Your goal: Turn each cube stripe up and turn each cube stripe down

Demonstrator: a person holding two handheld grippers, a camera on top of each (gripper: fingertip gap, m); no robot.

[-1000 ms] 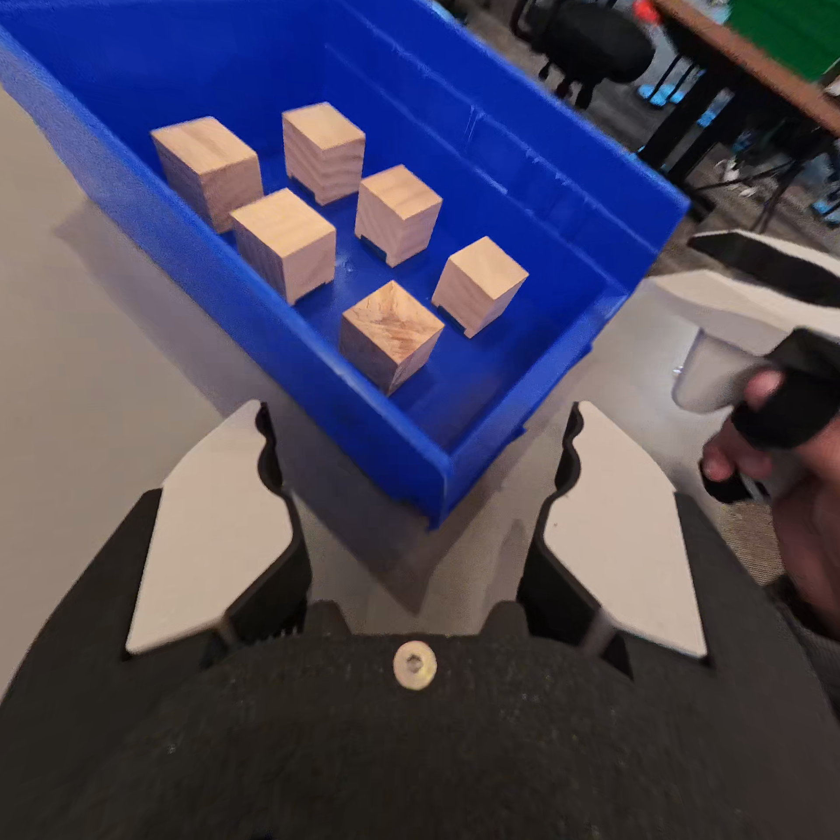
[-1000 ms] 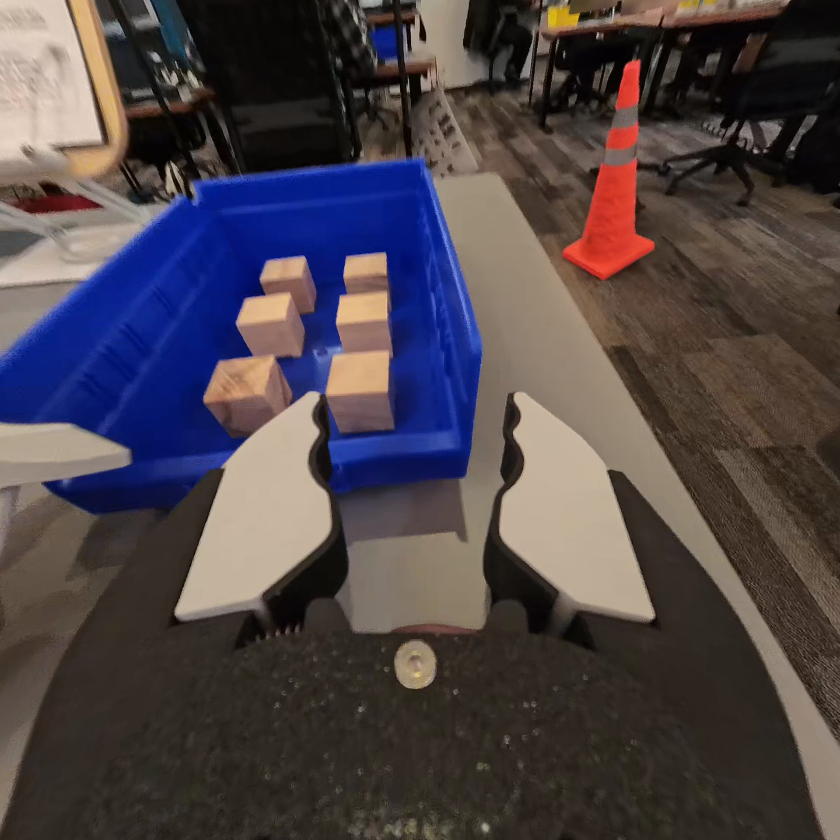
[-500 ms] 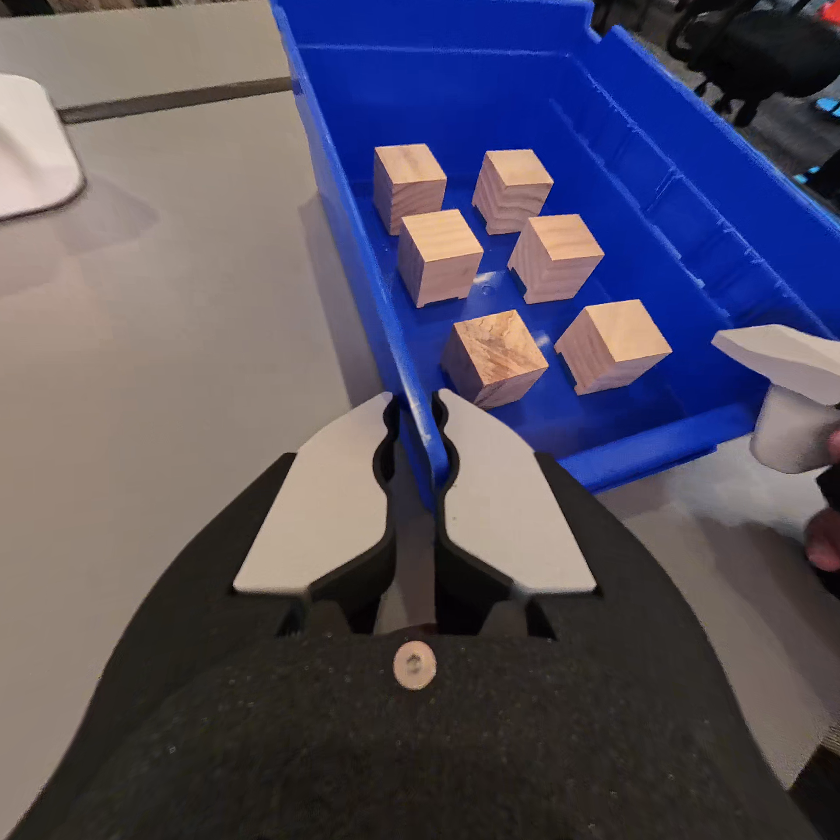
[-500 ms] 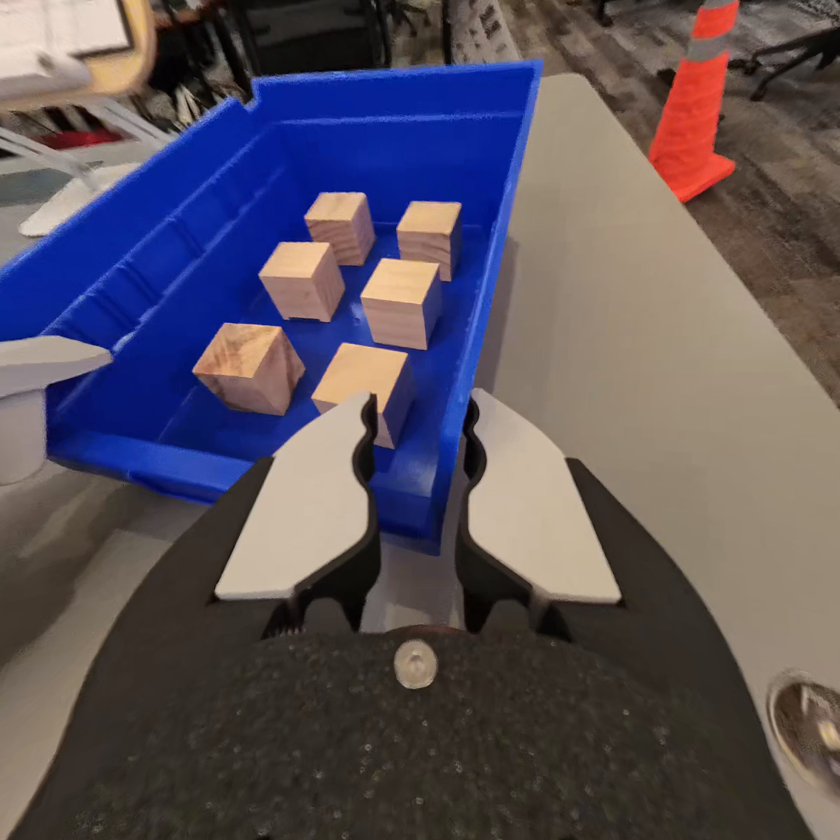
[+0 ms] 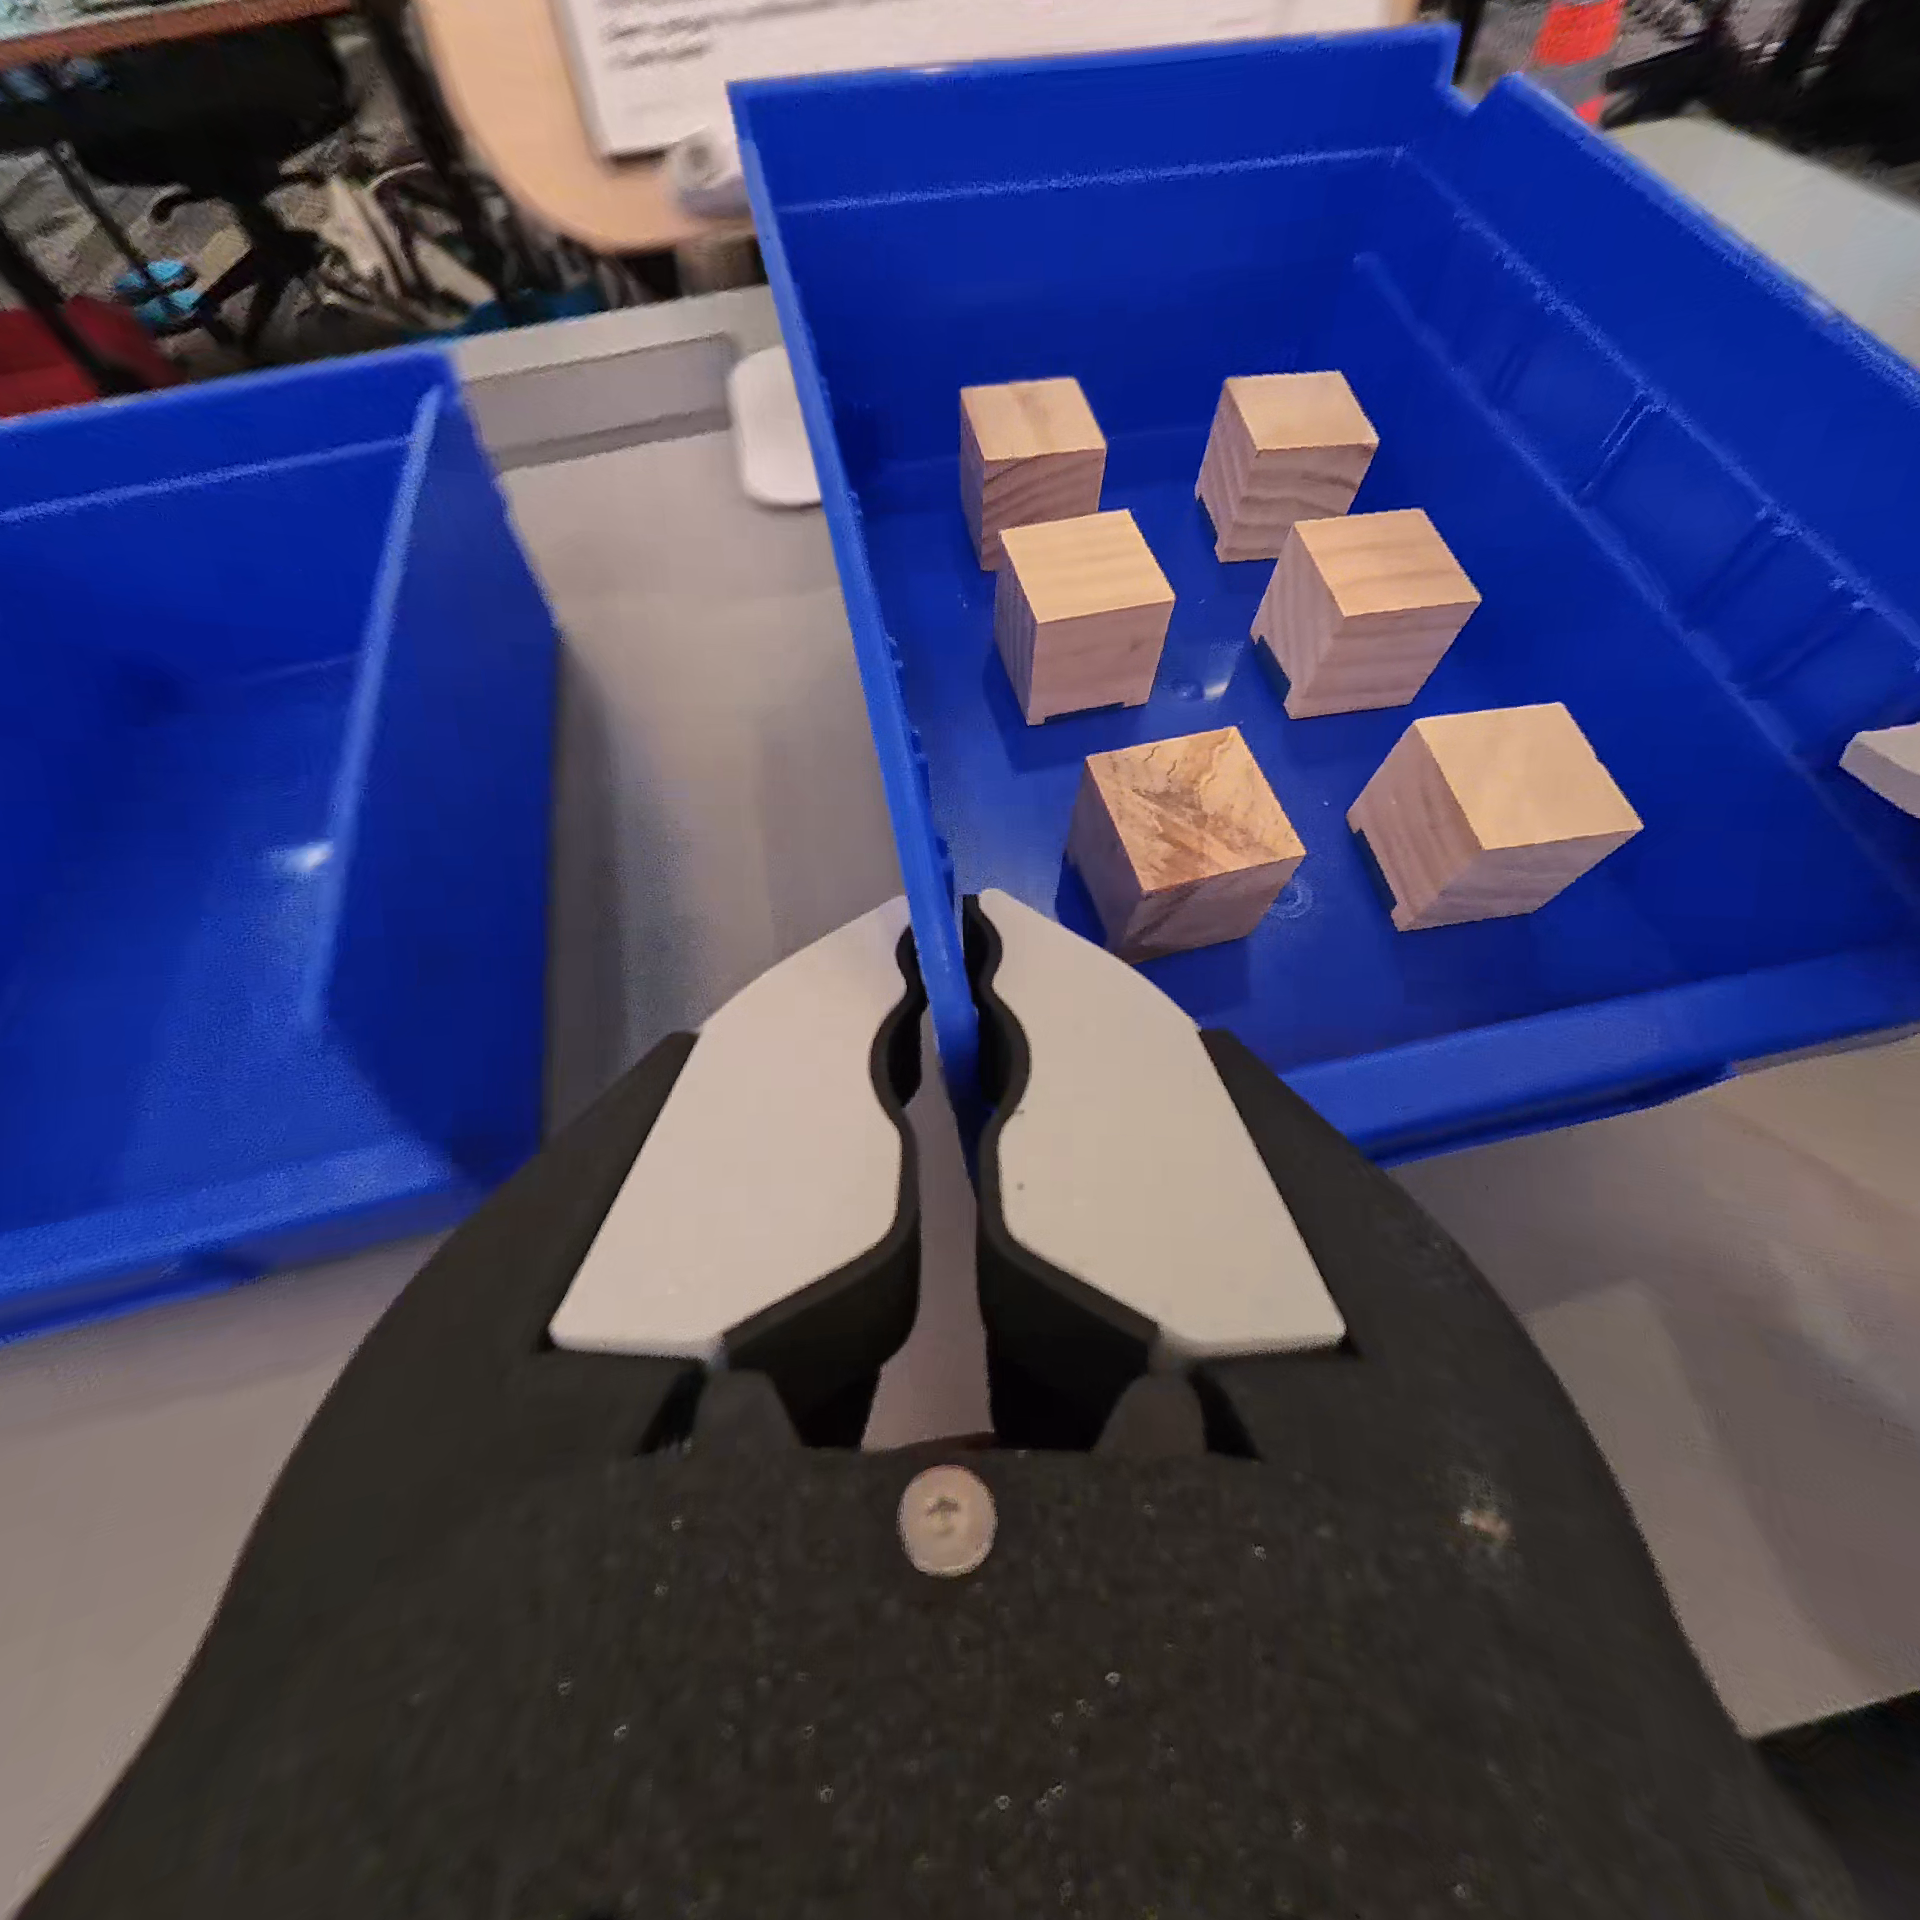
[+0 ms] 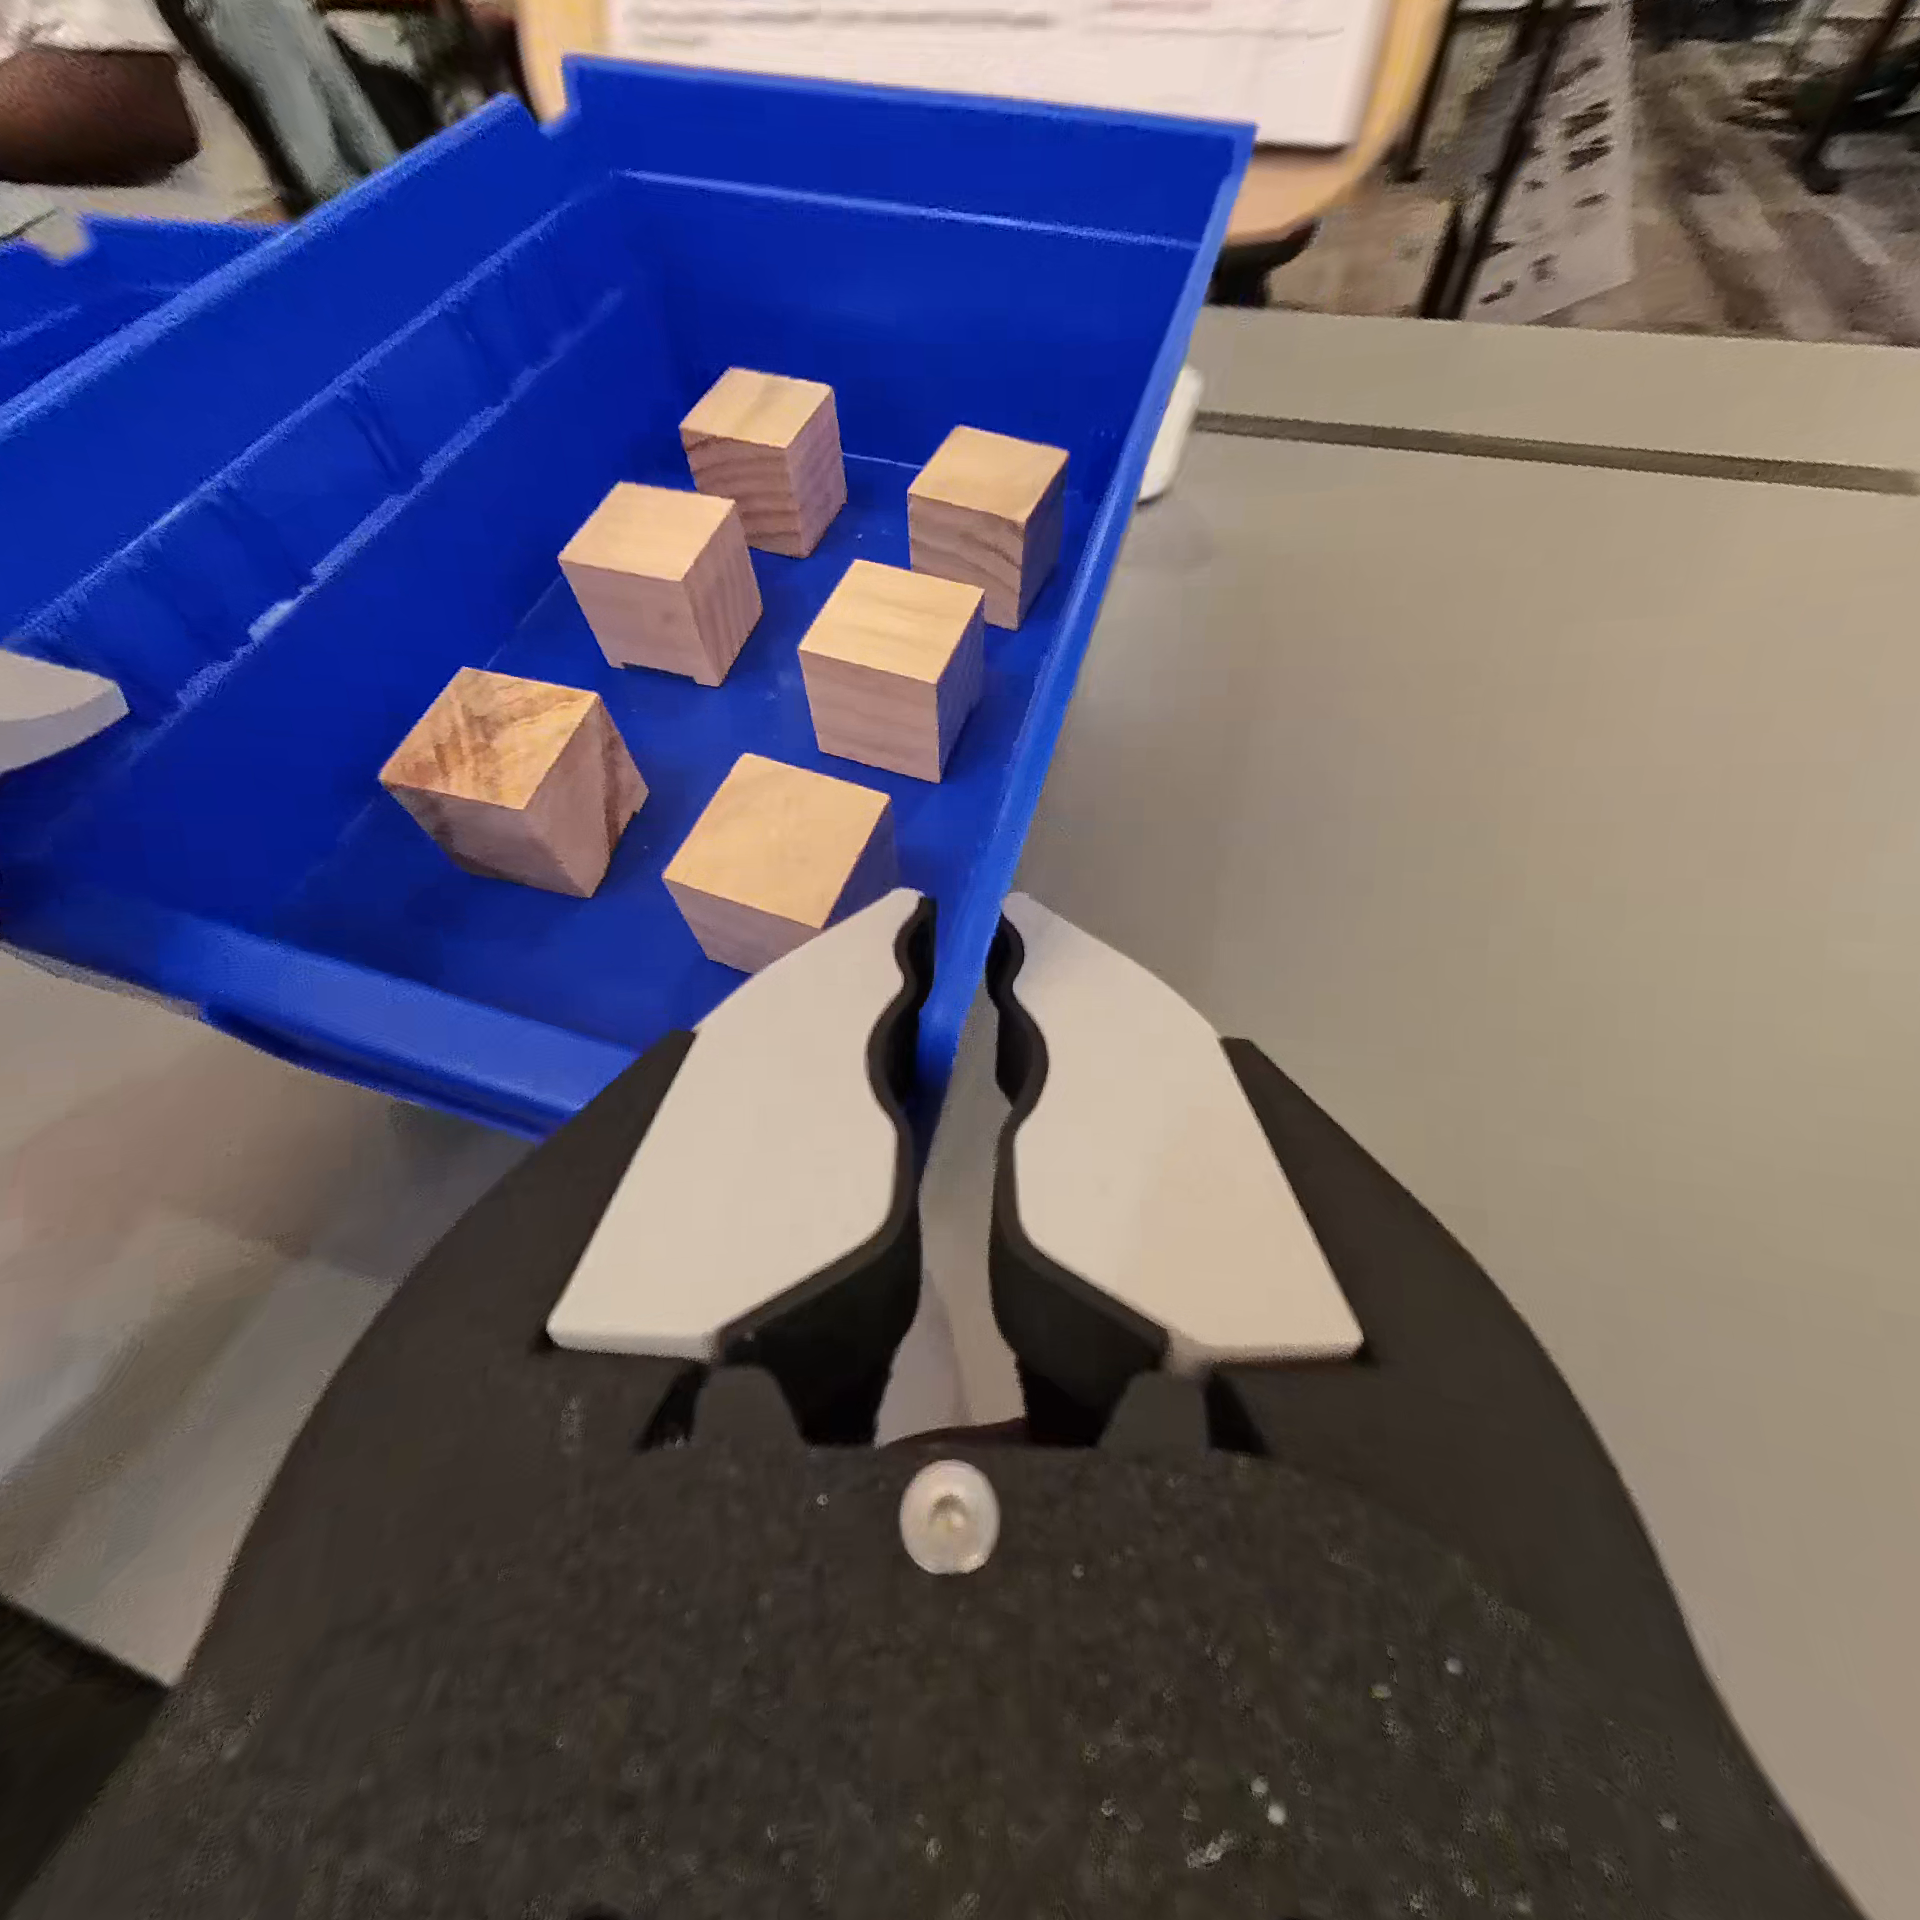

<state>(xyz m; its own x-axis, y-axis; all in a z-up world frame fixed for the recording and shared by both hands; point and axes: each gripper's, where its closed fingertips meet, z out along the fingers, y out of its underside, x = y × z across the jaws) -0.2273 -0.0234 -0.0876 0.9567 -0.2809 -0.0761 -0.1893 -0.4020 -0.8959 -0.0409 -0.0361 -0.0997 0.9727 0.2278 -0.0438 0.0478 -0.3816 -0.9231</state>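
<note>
Both the left gripper [image 5: 940, 935] and right gripper [image 6: 961, 920] are clamping the blue bin [image 5: 1558, 1023] walls, while six light, rigid wooden cubes [image 5: 1184, 840] are sitting inside toward twelve o'clock, likely best gripped across flat opposite sides.
</note>
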